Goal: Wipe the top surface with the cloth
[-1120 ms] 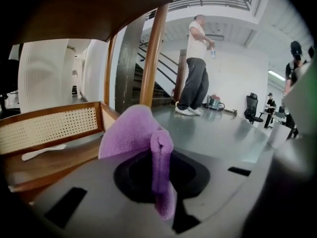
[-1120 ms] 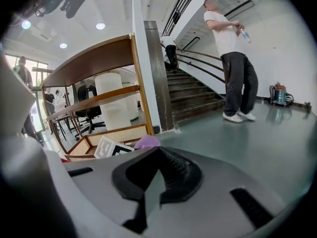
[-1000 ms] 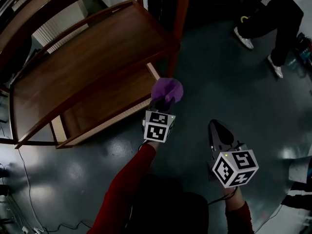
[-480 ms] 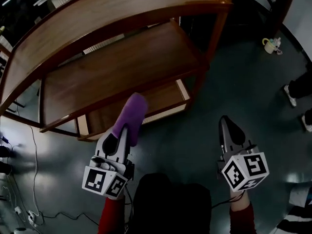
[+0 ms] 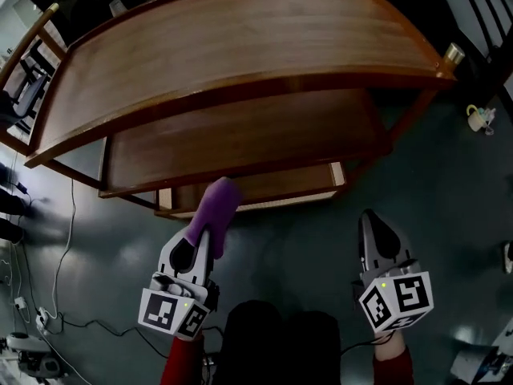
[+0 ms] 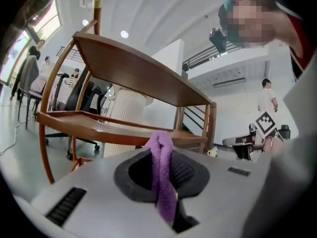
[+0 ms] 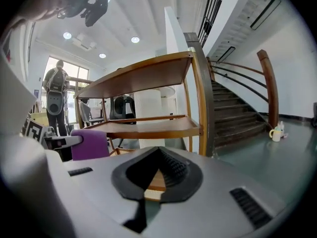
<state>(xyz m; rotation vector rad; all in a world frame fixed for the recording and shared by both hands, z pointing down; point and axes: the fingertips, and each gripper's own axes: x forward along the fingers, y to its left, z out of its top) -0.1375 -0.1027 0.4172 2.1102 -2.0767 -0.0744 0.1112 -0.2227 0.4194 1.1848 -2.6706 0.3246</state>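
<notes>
A wooden three-tier shelf stands ahead of me, its curved top surface (image 5: pixel 240 46) bare. My left gripper (image 5: pixel 205 235) is below the shelf's front edge, over the floor, shut on a purple cloth (image 5: pixel 216 205) that sticks up out of the jaws. In the left gripper view the cloth (image 6: pixel 162 175) hangs pinched between the jaws, with the shelf top (image 6: pixel 133 68) above and beyond. My right gripper (image 5: pixel 372 224) is at the lower right, shut with nothing in it. Its own view shows the jaw tips meeting (image 7: pixel 159 150), the cloth (image 7: pixel 90 144) at left and the shelf top (image 7: pixel 143 73) higher up.
The shelf's middle tier (image 5: pixel 240 139) and bottom tier (image 5: pixel 264 187) lie under the top. Cables (image 5: pixel 48 295) trail on the dark floor at left. A small mug (image 5: pixel 479 117) sits on the floor at right. A staircase (image 7: pixel 237 113) rises right of the shelf. A person (image 7: pixel 55 98) stands far off.
The head view has swung up, so the whole shelf top now shows. The left gripper with the cloth went from centre to lower left. The right gripper kept its place.
</notes>
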